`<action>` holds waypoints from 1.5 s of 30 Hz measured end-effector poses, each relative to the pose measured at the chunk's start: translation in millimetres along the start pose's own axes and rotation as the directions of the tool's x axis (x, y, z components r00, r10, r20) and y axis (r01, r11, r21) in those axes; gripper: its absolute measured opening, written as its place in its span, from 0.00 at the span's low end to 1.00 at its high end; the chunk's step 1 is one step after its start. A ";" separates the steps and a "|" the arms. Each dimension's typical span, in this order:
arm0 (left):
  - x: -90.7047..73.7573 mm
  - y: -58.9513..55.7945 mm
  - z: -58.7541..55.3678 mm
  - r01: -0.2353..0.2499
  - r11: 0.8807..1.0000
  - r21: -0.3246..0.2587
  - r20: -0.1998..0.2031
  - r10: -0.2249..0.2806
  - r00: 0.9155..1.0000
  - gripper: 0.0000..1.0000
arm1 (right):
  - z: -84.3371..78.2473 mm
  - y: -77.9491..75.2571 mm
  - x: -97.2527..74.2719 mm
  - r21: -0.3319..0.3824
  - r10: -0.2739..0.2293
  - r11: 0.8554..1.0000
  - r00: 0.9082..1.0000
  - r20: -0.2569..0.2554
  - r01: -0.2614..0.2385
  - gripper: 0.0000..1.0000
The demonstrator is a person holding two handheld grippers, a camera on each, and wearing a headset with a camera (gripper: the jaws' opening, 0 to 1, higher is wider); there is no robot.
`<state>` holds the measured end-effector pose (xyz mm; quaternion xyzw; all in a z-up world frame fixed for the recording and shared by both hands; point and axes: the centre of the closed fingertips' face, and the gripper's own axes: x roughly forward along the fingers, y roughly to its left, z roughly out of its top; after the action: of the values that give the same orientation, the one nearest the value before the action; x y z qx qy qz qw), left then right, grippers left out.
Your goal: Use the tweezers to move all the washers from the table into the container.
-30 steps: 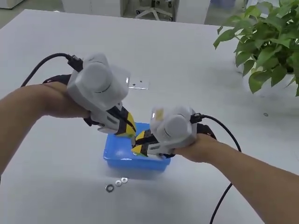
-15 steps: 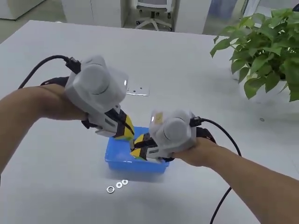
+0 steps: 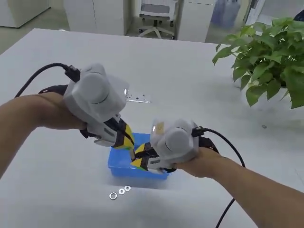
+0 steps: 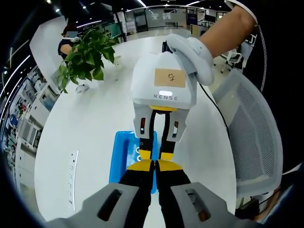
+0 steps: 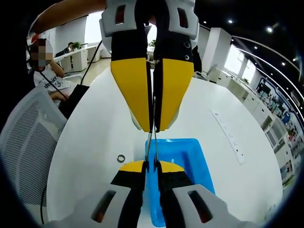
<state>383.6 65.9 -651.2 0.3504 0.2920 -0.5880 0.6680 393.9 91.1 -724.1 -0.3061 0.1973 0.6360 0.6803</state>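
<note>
Gripping the slim metal tweezers (image 5: pixel 151 137), left claw (image 4: pixel 155 166) and right claw (image 5: pixel 152 167) are both closed above the blue plastic container (image 3: pixel 118 167); three silver washers (image 3: pixel 120 192) lie on the white bench (image 3: pixel 190 80) just beside it.

Three washers (image 3: pixel 121 191) in the head view, with one of them in the right gripper view; one blue container (image 3: pixel 118 165); one pair of tweezers (image 5: pixel 151 142); two grippers, a left gripper (image 3: pixel 127 142) and a right gripper (image 3: pixel 137 159); two black cables (image 3: pixel 40 76), one to each gripper; one white table (image 3: pixel 190 85); one potted plant (image 3: pixel 270 61); one socket strip (image 3: pixel 137 98); one office chair (image 3: pixel 156 12) beyond the table
</note>
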 end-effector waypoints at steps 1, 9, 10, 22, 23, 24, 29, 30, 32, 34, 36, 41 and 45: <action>-0.2 -1.2 -0.6 0.001 1.000 -0.003 0.000 -0.001 1.000 0.05 | 0.2 0.8 0.5 0.000 0.002 1.000 1.000 0.001 -0.002 0.12; 0.5 -7.8 -6.2 0.010 1.000 -0.013 -0.005 -0.010 1.000 0.05 | 0.6 11.3 5.1 0.003 0.018 1.000 1.000 0.002 -0.018 0.12; 1.3 -9.3 -7.4 0.013 1.000 -0.013 -0.008 -0.013 1.000 0.05 | 0.2 12.3 5.6 0.005 0.021 1.000 1.000 0.002 -0.021 0.12; 8.7 -17.0 -16.0 0.029 0.999 -0.030 -0.017 -0.029 0.999 0.05 | -6.1 22.1 16.1 0.008 0.048 0.999 0.999 -0.002 -0.048 0.12; 9.8 -17.5 -16.7 0.029 0.999 -0.031 -0.017 -0.030 0.999 0.05 | -7.0 22.7 17.4 0.010 0.048 0.999 0.999 -0.001 -0.048 0.12; 10.6 -18.0 -17.2 0.030 0.999 -0.032 -0.017 -0.030 0.999 0.05 | -7.7 23.4 18.2 0.012 0.049 0.999 0.999 -0.001 -0.049 0.12; 17.8 -22.8 -22.0 0.045 0.998 -0.038 -0.022 -0.045 0.999 0.05 | -13.6 29.2 24.2 0.008 0.060 0.998 0.998 -0.009 -0.060 0.12; 19.7 -23.8 -23.6 0.050 0.998 -0.040 -0.024 -0.051 0.998 0.05 | -15.2 30.5 25.4 0.009 0.064 0.998 0.998 -0.012 -0.064 0.12; 21.7 -24.7 -25.2 0.054 0.998 -0.041 -0.027 -0.055 0.998 0.05 | -16.7 31.7 26.6 0.014 0.067 0.998 0.998 -0.011 -0.067 0.12; 23.1 -25.3 -26.0 0.058 0.997 -0.041 -0.028 -0.059 0.998 0.05 | -17.9 32.7 27.8 0.020 0.070 0.997 0.998 -0.008 -0.070 0.12; 24.9 -25.9 -27.6 0.064 0.997 -0.042 -0.029 -0.065 0.997 0.05 | -19.6 33.7 29.7 0.025 0.072 0.997 0.997 -0.006 -0.072 0.12; 29.8 -28.8 -31.7 0.073 0.996 -0.054 -0.028 -0.074 0.997 0.05 | -23.8 37.3 34.2 0.032 0.078 0.996 0.997 -0.003 -0.078 0.12; 34.1 -32.3 -34.9 0.084 0.994 -0.065 -0.026 -0.085 0.996 0.05 | -27.9 41.7 38.3 0.035 0.089 0.995 0.996 -0.007 -0.089 0.12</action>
<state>357.1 72.4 -703.1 0.3247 0.3346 -0.6011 0.6491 360.5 101.1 -776.7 -0.2877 0.2246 0.6608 0.6558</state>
